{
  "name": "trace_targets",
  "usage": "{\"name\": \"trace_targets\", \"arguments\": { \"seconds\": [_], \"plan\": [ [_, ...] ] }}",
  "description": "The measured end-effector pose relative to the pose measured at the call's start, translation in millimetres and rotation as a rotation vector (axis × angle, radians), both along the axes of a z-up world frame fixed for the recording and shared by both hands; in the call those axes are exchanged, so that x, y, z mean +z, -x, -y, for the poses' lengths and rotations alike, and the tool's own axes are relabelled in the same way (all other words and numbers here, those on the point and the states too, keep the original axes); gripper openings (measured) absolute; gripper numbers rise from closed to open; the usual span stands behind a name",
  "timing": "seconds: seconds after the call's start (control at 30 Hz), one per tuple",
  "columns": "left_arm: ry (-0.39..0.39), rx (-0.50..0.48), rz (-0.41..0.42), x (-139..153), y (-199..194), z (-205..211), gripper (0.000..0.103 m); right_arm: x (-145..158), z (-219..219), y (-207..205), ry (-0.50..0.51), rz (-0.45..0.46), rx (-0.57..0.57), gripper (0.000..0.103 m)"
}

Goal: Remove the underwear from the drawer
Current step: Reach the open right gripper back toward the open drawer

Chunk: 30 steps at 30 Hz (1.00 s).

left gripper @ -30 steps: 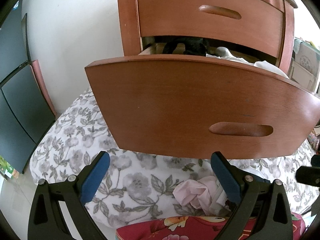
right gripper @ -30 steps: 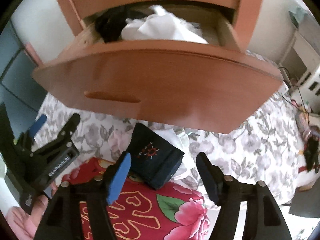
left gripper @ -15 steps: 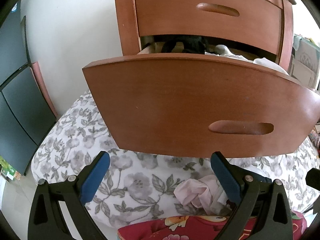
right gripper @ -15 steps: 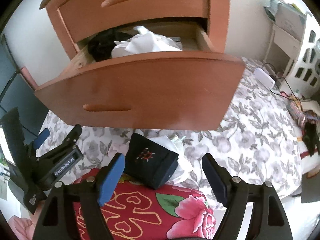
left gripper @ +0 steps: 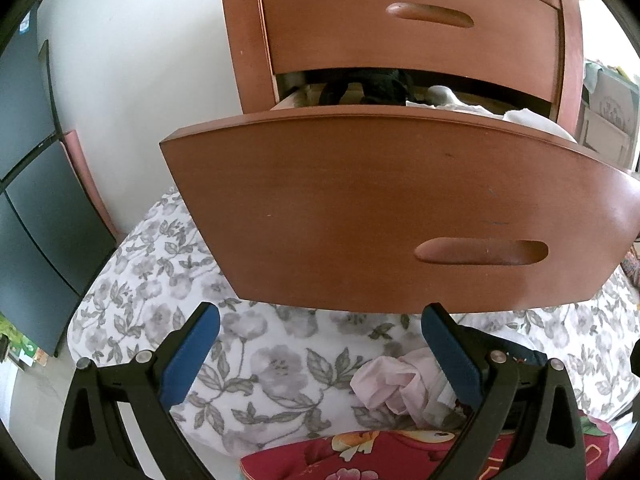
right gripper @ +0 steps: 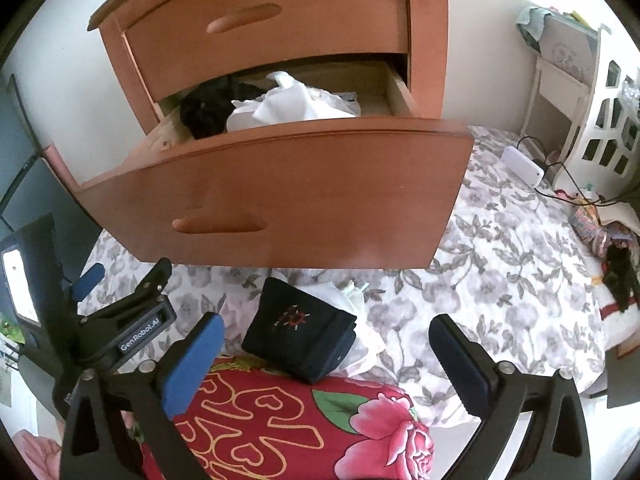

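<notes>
The lower drawer (right gripper: pixel 312 192) of a reddish wooden chest is pulled out over the bed. Inside lie a black garment (right gripper: pixel 208 108) and crumpled white garments (right gripper: pixel 292 106). A folded dark navy underwear (right gripper: pixel 300 332) with a small red emblem lies on the floral bedspread below the drawer front, beside white cloth. My right gripper (right gripper: pixel 324 344) hovers just above it, its jaws still opening, nothing pressed between them. My left gripper (left gripper: pixel 320 332) stands open and empty below the drawer front (left gripper: pixel 400 208). A pink garment (left gripper: pixel 384 384) lies on the bed near its right finger.
A red flowered blanket (right gripper: pixel 300 420) lies at the near bed edge. The floral bedspread (right gripper: pixel 500 272) stretches right, with a white charger and cables (right gripper: pixel 520 168) and a white bedside stand (right gripper: pixel 560 80) beyond. Dark cabinet panels (left gripper: pixel 32 200) stand at left.
My right gripper's jaws spread wider and the view pulled back and tilted up from the drawer. The navy underwear stays on the bed. The left gripper stayed put.
</notes>
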State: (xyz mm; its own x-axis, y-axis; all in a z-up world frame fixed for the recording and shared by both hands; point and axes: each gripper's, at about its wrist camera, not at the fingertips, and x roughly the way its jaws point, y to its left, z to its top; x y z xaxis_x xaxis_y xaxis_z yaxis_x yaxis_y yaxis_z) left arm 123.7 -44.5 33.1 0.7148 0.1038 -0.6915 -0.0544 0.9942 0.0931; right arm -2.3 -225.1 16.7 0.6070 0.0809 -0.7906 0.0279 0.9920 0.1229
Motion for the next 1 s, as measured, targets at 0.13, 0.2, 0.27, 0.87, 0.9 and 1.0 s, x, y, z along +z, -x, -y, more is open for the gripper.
{"name": "trace_targets", "arguments": {
  "seconds": [0.13,0.2,0.27,0.87,0.9,1.0],
  "plan": [
    [0.002,0.000,0.001,0.1,0.1,0.1,0.101,-1.1,0.5,0.5,-0.006,-0.001,0.003,0.103],
    [0.003,0.000,0.000,-0.1,0.0,0.1,0.101,-1.0,0.1,1.2,-0.008,0.006,0.004,0.103],
    [0.006,0.001,-0.002,-0.2,0.1,-0.3,0.101,0.3,0.3,2.5,-0.012,0.021,0.004,0.103],
    [0.035,0.007,0.005,1.7,0.7,-5.9,0.101,17.1,-3.2,0.3,-0.034,0.093,0.039,0.103],
    [0.036,0.007,0.004,1.8,0.5,-6.2,0.101,20.0,-4.0,-1.0,-0.037,0.098,0.050,0.103],
    [0.042,0.007,0.002,1.8,-0.2,-6.5,0.101,33.6,-7.1,-3.8,-0.026,0.138,0.073,0.103]
  ]
}}
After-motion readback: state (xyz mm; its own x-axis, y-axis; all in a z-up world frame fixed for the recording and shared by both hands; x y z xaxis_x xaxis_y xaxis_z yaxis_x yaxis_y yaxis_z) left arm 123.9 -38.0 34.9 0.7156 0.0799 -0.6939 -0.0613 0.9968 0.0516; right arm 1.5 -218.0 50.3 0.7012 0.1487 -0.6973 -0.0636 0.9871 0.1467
